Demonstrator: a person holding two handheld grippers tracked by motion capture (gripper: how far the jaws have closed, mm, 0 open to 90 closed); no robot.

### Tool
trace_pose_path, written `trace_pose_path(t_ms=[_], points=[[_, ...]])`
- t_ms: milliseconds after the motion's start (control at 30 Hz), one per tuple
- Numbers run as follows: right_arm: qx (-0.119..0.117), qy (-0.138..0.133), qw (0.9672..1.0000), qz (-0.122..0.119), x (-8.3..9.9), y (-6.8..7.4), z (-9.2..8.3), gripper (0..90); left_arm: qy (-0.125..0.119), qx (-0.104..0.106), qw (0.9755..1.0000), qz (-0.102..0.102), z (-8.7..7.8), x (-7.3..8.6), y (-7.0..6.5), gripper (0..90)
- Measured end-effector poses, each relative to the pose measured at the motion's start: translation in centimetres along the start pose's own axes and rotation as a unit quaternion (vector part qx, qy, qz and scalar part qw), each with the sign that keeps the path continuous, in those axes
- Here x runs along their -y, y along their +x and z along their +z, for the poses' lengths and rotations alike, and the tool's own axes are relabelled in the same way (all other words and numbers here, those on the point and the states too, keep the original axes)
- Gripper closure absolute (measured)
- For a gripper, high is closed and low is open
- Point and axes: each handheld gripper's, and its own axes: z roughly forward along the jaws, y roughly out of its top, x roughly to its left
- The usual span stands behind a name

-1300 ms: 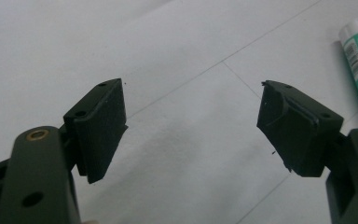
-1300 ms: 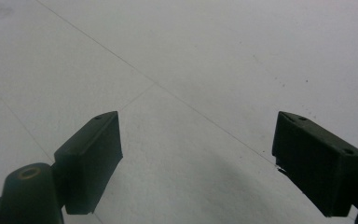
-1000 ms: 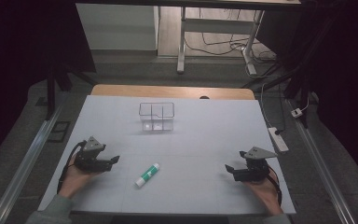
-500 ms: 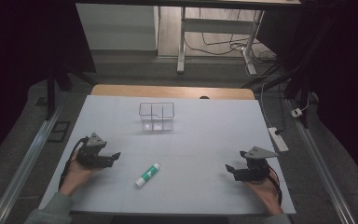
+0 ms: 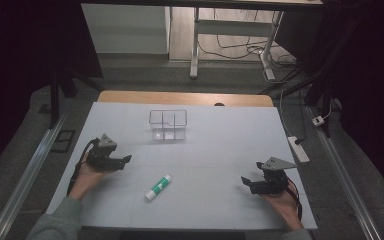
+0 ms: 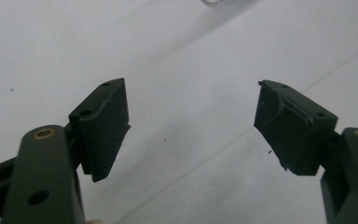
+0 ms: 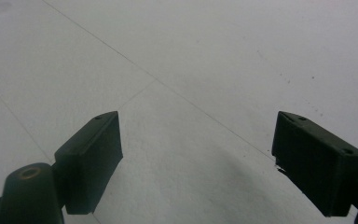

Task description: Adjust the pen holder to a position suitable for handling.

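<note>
The high view looked forward and down from above the person's edge of the worktop (image 5: 215,150), far enough back to take in the whole white surface and the floor past its far edge. The left gripper view rode low and close over the worktop (image 6: 177,56), looking out between its own two jaws. The right gripper view sat likewise near the worktop (image 7: 205,56). All three views shared the white surface with its faint seam lines.

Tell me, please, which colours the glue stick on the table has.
The glue stick is white with a green middle band; the high view shows it best.
</note>
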Motion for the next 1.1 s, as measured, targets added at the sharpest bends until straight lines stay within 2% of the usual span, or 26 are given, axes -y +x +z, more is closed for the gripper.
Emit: trace_pose_path(t_ms=[267,500,700,1000,1100], points=[[0.000,0.001,1.0000,-0.001,0.0,0.0,0.1,15.2,0.005,-0.003,1.0000,0.005,1.6,-1.8,0.5,27.4],[0.001,0.006,1.0000,-0.003,0.0,0.1,0.2,15.2,-0.003,-0.001,1.0000,0.003,3.0,-3.6,0.9,28.9],[0.004,0.011,0.9999,-0.006,0.0,0.1,0.2,15.4,-0.003,0.000,1.0000,0.003,3.8,-4.6,1.3,31.2],[0.000,0.010,0.9999,-0.008,0.0,0.1,0.2,15.5,-0.005,-0.001,1.0000,0.005,4.9,-5.7,1.7,41.6],[0.001,0.009,0.9999,-0.007,0.0,0.1,0.2,15.4,-0.002,0.000,1.0000,0.006,5.4,-6.2,1.7,50.8]])
